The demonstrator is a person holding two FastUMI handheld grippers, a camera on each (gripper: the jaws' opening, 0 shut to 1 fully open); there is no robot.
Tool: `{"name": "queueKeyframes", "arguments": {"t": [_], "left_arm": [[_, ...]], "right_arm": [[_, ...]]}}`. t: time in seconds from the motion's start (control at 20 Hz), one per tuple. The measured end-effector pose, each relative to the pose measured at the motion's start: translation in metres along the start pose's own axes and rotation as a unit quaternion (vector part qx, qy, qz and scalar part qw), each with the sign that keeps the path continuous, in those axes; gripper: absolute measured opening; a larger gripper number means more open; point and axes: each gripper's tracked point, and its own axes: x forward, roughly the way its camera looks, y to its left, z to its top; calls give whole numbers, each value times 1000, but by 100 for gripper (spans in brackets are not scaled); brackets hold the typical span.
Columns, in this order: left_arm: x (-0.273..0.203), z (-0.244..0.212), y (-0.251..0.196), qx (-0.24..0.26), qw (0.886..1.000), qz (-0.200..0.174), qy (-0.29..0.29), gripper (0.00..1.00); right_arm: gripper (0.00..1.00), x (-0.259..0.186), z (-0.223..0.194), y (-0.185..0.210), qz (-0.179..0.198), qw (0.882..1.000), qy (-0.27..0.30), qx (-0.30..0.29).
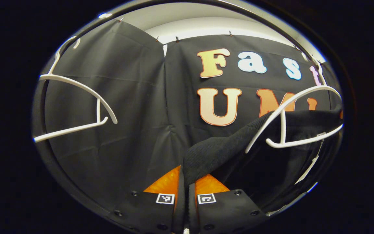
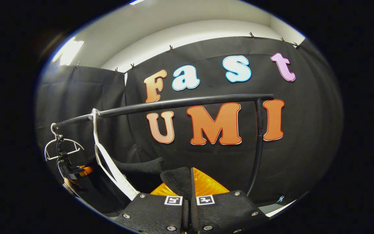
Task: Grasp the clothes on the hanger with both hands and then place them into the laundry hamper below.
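Left gripper (image 1: 185, 195): fingers drawn together to a narrow slit, with a fold of black knit garment (image 1: 219, 149) pinched between them. From the fingers the cloth runs up and to the right, where it is draped over a white plastic hanger (image 1: 282, 130). Judged a firm two-sided grip.

Up and far left of the left fingers hangs a second white hanger (image 1: 76, 104), bare, nothing on it.

Right gripper (image 2: 189, 198): fingers likewise nearly closed, a tongue of the same black knit rising from between them. Looks gripped from both sides. Above and beyond these fingers runs a dark clothes rail (image 2: 180, 103), with its upright post (image 2: 257, 146) to the right.

Left of the right fingers, a white hanger arm (image 2: 112, 169) slants down from the rail, and more dark cloth lies behind it. Farther left, low, part of the other gripper is visible near a small white hanger (image 2: 62, 148); detail too small to read.

Progress, as a judgement:
- Grasp with both hands: appears done, each gripper holding its own part of the garment.
- Garment off the hanger: not yet; the cloth lies over the hanger arm in the left gripper view.
- Into the laundry hamper: not begun. Both cameras look up and outward, so I cannot say where the hamper sits relative to the fingers.

Remaining: slip the cloth free, lower it, release.
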Motion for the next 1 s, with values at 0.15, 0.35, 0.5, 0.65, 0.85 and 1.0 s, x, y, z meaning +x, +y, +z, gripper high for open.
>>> {"name": "queueKeyframes", "arguments": {"t": [0.15, 0.35, 0.5, 0.65, 0.85, 1.0], "left_arm": [[-19, -5, -3, -6, 1000, -4, 3, 12], [-45, -7, -6, 0, 1000, -11, 0, 12], [-54, -15, -17, 4, 1000, -25, 5, 14], [-60, -21, -28, 17, 999, -40, 10, 12], [-74, -34, -39, 15, 997, -71, 20, 12], [-72, -48, -32, 16, 996, -74, 37, 12]], "right_arm": [[2, -7, -19, -8, 1, 1000, 11, -6], [1, -15, -49, -3, 2, 1000, 26, 0], [1, -20, -71, -5, -6, 999, 36, 15], [1, -31, -98, 0, -10, 999, 44, 31], [2, -46, -132, 14, -19, 997, 54, 55], [2, -48, -161, 25, -27, 993, 71, 89]]}}
